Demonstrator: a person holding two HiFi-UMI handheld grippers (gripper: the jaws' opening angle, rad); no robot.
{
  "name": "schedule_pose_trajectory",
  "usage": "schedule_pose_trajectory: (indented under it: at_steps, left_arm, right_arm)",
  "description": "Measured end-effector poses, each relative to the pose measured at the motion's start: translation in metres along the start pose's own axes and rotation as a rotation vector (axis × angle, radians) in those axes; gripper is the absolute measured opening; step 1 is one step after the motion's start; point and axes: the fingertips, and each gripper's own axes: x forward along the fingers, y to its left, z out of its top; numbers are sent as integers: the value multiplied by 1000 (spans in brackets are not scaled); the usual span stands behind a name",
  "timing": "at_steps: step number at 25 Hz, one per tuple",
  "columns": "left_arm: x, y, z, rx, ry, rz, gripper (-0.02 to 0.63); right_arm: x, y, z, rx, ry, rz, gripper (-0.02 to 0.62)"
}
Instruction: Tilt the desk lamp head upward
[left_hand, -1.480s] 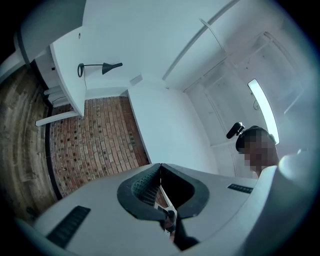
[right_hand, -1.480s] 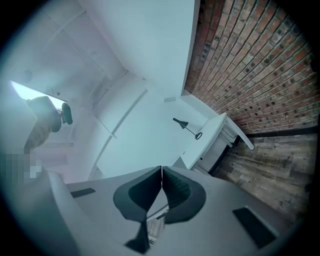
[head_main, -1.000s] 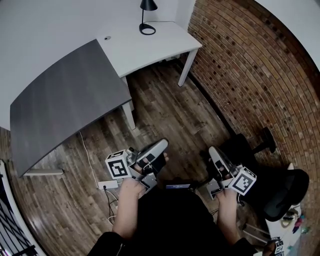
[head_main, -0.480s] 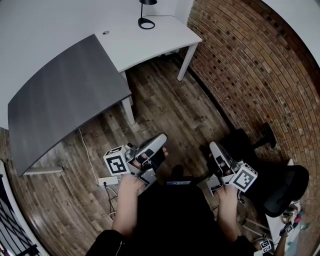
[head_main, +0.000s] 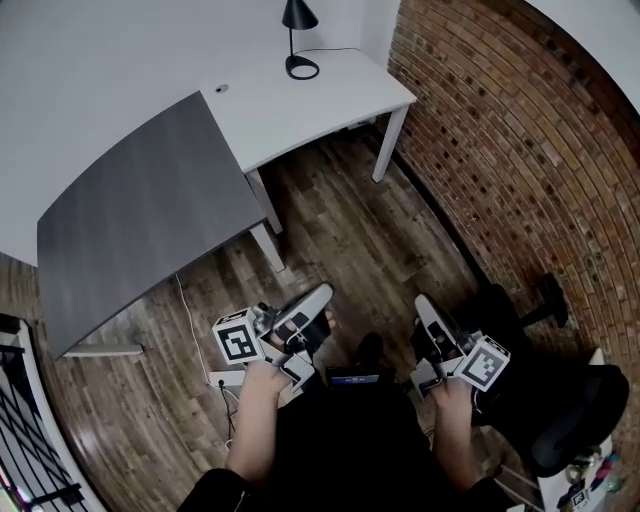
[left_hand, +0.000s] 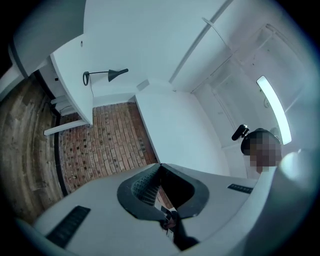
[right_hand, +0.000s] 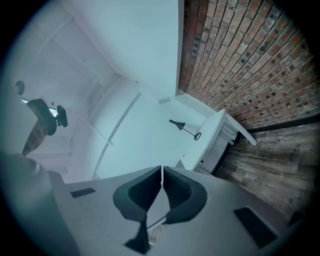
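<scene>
With the lamp (head_main: 296, 38) far off at the desk's (head_main: 330, 100) far edge and the left gripper (head_main: 320, 294) and right gripper (head_main: 423, 302) near the person, jaws pressed together on nothing, arriving closed risks toppling it.

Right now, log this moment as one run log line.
stage: lamp not yet reached | lamp: on white desk, far off, untouched | left gripper: shut, empty | right gripper: shut, empty
</scene>
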Motion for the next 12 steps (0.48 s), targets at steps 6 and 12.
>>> schedule_pose_trajectory:
  at_steps: [6,12]
  left_arm:
    - [66,15,7,57,28,29,12]
    - [114,34,0,75,31,70,12]
  right_arm:
    - [16,-32,55,25,3,58,17]
    - [14,-63,97,69,7,97,17]
